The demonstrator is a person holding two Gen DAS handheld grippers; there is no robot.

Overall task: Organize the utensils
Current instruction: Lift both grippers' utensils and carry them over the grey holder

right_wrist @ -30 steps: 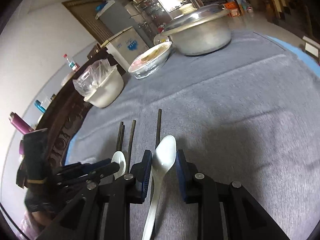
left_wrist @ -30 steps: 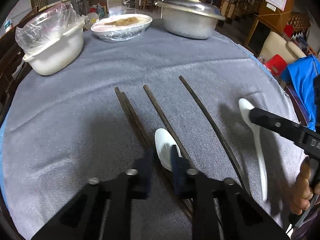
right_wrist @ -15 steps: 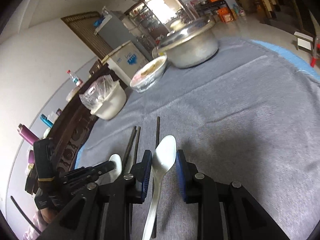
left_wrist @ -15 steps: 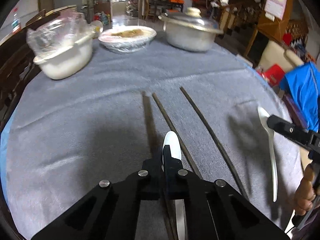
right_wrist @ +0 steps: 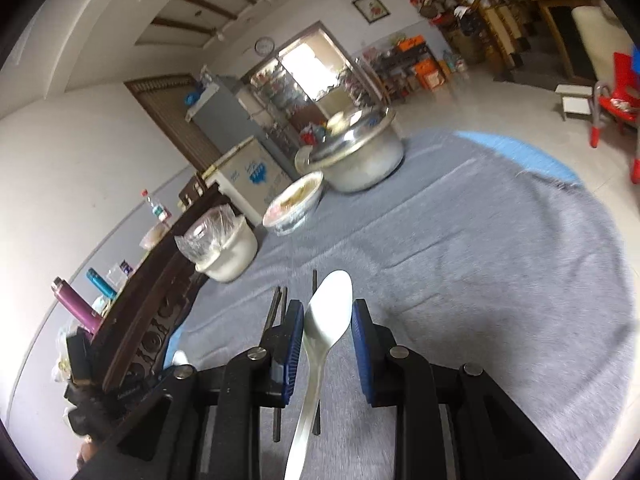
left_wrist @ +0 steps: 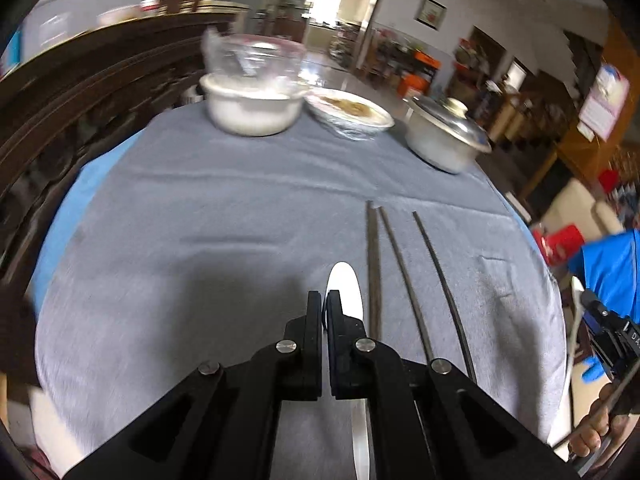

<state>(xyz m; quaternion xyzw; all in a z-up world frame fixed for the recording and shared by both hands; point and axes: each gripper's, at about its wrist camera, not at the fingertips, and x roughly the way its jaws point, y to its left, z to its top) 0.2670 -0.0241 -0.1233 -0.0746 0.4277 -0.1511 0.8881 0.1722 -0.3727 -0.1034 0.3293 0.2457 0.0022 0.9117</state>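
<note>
With each gripper clamped on a white spoon, left gripper on left spoon, right gripper on right spoon, carry both level above the chopsticks mid-tablecloth, setting them down side by side.

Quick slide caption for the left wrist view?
Left gripper shut on a white spoon above the grey tablecloth, beside dark chopsticks.
</note>
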